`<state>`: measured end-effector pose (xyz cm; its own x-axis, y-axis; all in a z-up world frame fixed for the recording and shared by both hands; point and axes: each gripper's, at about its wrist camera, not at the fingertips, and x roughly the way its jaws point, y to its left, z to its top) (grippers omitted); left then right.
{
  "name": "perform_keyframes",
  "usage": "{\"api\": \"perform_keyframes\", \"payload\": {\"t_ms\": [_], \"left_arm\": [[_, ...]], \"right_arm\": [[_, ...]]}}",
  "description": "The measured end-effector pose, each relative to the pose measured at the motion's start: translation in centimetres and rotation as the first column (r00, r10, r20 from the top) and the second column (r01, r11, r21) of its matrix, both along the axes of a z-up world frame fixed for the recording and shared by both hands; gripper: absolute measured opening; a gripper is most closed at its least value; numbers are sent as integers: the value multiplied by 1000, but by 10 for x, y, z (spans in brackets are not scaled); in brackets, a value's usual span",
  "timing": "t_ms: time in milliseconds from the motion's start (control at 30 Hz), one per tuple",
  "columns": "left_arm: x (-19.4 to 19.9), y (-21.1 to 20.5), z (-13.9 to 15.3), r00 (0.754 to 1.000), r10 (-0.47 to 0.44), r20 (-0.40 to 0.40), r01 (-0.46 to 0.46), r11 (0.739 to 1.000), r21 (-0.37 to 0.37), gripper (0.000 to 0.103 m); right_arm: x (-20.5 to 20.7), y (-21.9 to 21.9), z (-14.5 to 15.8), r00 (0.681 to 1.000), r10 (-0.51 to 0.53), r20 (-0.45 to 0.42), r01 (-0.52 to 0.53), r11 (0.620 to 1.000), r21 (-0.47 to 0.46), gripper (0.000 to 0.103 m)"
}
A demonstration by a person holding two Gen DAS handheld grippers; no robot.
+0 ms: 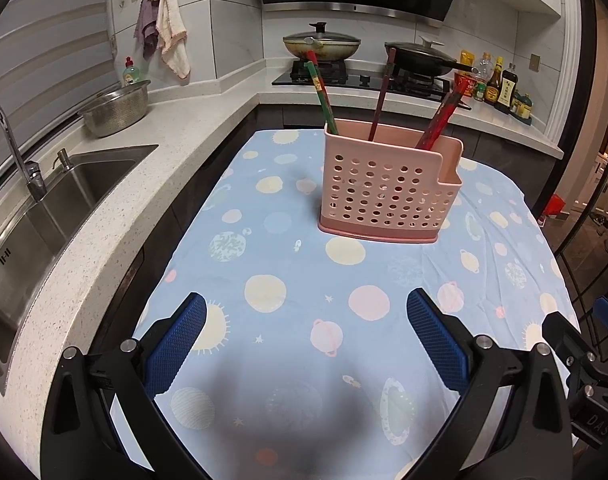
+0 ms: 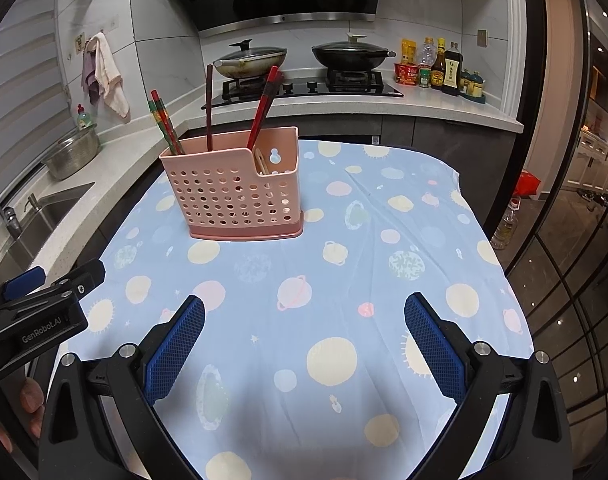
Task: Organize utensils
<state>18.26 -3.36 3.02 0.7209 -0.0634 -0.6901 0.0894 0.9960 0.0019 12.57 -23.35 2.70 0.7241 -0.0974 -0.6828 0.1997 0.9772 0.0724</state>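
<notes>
Left wrist view showed my left gripper (image 1: pixel 306 344) spread and empty, right gripper (image 2: pixel 304 344) likewise; red chopsticks (image 1: pixel 324 96) stood in the pink perforated plastic holder (image 1: pixel 384 196) at twelve o'clock, so I judged sorting nearly finished, with only regrouping left.

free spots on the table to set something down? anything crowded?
Bare tablecloth between the pink utensil holder and both open grippers, left gripper and right gripper; also right of the holder to the table's edge. Crowded only inside the holder, where chopsticks stand.
</notes>
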Motion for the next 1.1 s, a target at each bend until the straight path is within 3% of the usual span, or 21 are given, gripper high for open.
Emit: {"api": "perform_keyframes", "payload": {"t_ms": [1100], "left_arm": [[0,0,-5,1000,-22,-9,22,1000,21,96]], "right_arm": [[1,1,-3,1000,3,-12,-3,1000,-9,96]]}}
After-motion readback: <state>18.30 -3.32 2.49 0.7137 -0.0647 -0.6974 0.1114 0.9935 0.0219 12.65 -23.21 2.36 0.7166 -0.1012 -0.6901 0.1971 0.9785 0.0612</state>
